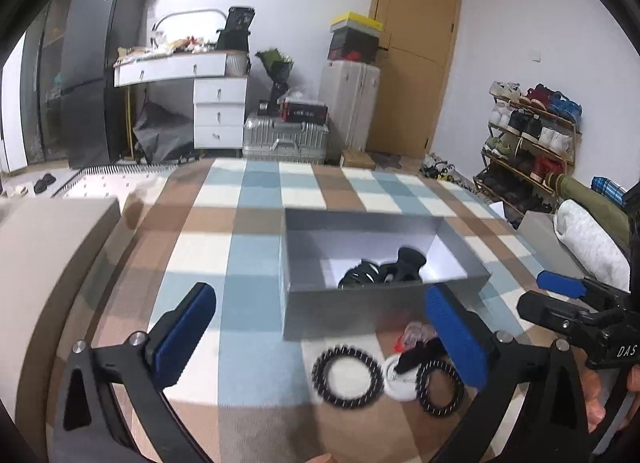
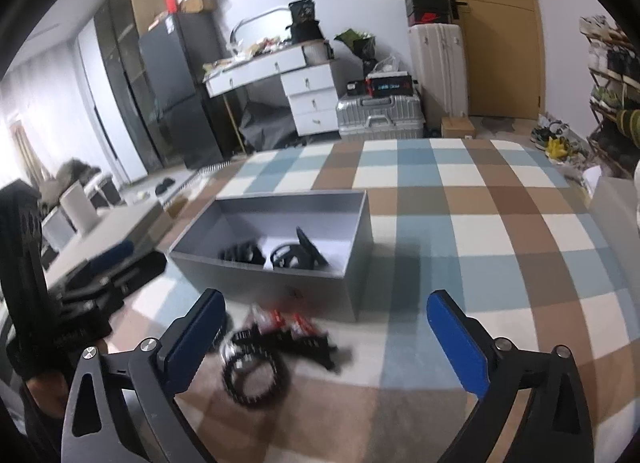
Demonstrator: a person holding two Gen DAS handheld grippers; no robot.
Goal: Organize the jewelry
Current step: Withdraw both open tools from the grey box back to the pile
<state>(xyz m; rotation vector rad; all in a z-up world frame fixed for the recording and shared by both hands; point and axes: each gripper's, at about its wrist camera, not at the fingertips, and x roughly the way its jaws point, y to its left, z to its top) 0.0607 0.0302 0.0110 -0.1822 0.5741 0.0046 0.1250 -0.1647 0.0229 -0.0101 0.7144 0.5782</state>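
An open grey box [image 1: 332, 309] stands on the checked blanket, with black jewelry [image 1: 380, 273] inside; it also shows in the right wrist view [image 2: 276, 283], with the black pieces [image 2: 288, 255] in it. In front of the box lie two black beaded bracelets [image 1: 345, 378] [image 1: 439, 387], a white ring-shaped piece [image 1: 394, 383] and clear and red pieces [image 1: 414, 337]. The right wrist view shows one beaded bracelet [image 2: 253, 381] and the red pieces [image 2: 286, 321]. My left gripper [image 1: 324, 331] is open and empty above the bracelets. My right gripper [image 2: 326, 337] is open and empty, just right of the pile.
The checked blanket [image 1: 224, 223] covers the surface. A beige lid or box [image 1: 44, 263] lies at the left. A shoe rack [image 1: 528, 135], suitcases [image 1: 286, 139], a white desk [image 1: 188, 71] and a door [image 1: 416, 51] stand behind. The right gripper [image 1: 560, 287] shows at the left view's right edge.
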